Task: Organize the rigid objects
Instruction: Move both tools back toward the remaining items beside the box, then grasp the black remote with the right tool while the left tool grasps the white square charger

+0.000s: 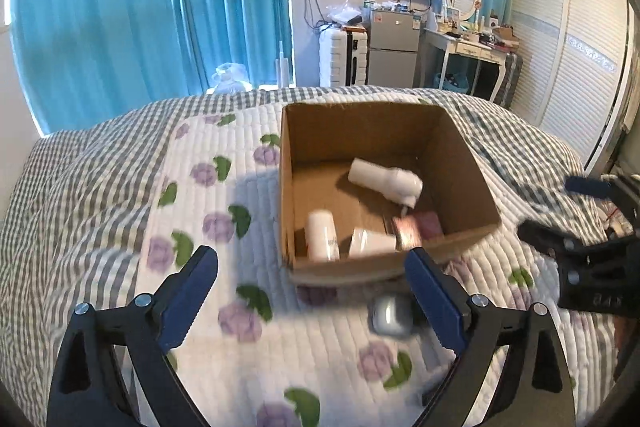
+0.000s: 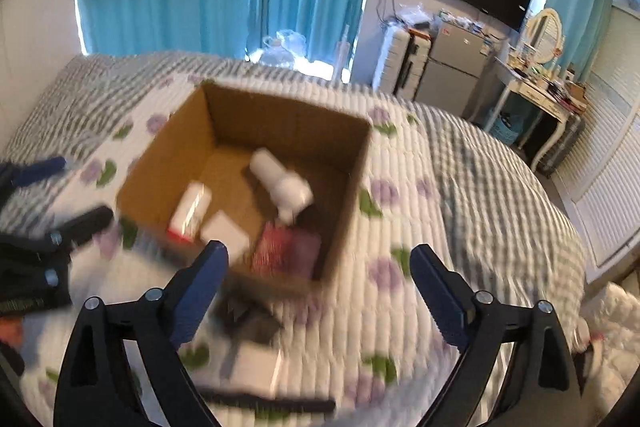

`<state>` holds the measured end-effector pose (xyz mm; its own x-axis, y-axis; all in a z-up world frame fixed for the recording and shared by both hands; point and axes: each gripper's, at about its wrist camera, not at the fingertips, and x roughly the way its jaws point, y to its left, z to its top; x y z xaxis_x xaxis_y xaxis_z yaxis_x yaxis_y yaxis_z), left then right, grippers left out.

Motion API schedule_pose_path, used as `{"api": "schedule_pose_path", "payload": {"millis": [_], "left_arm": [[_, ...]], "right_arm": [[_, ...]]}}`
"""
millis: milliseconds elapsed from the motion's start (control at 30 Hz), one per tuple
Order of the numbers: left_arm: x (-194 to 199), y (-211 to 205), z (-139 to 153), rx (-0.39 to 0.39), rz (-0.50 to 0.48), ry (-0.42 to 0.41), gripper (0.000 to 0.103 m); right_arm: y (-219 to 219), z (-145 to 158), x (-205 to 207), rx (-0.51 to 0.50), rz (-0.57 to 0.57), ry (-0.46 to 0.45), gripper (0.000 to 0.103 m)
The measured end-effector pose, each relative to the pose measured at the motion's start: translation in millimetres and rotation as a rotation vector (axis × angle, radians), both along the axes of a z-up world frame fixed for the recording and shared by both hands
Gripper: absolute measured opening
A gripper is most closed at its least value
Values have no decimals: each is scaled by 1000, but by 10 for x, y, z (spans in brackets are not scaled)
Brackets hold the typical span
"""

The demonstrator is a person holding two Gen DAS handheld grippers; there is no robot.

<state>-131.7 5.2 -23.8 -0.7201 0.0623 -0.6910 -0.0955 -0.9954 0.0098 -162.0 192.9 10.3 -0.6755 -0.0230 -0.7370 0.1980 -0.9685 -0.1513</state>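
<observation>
An open cardboard box point(image 1: 472, 167) point(image 2: 160, 163) stands on the quilted bed. Inside lie a white bottle point(image 1: 384, 179) point(image 2: 282, 183), a white tube point(image 1: 322, 235) point(image 2: 190, 207), a white box point(image 1: 370, 243) point(image 2: 226, 231) and a pink item point(image 1: 418, 227) point(image 2: 286, 253). A grey oval object point(image 1: 390, 315) lies on the quilt in front of the box. A dark object point(image 2: 248, 319) and a black comb point(image 2: 272, 403) lie on the quilt, blurred. My left gripper point(image 1: 312, 291) is open and empty before the box. My right gripper point(image 2: 320, 283) is open and empty, also seen at the right point(image 1: 560, 211).
The bed has a white floral quilt point(image 1: 224, 219) with grey checked edges. Blue curtains point(image 1: 120, 7), a suitcase, a small fridge point(image 1: 394, 47), a dressing table and a white wardrobe point(image 1: 568, 59) stand beyond the bed. The right wrist view is motion-blurred.
</observation>
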Motion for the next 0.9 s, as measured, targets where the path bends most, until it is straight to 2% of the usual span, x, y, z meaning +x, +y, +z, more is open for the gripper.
{"api": "schedule_pose_path", "payload": {"millis": [100,233,333,500,633,900], "left_arm": [[145,-16,-120,8,9,-26,97],[316,-8,-346,-8,47,-32,97],[392,-2,-513,-12,68,-35,97],[430,-21,-749,-44,71,-60,97],[452,-52,-806,-26,64,-66,97],[508,-16,-837,-9,1,-73,97]], "right_arm": [[111,-196,321,-5,-64,-90,93],[271,-647,606,-122,-175,-264,93],[268,-957,681,-176,-234,-337,93],[264,-1245,581,-240,-330,-389,93],[258,-1384,447,-290,-398,-429,93],[66,-1586,415,-214,-426,-447,95]]}}
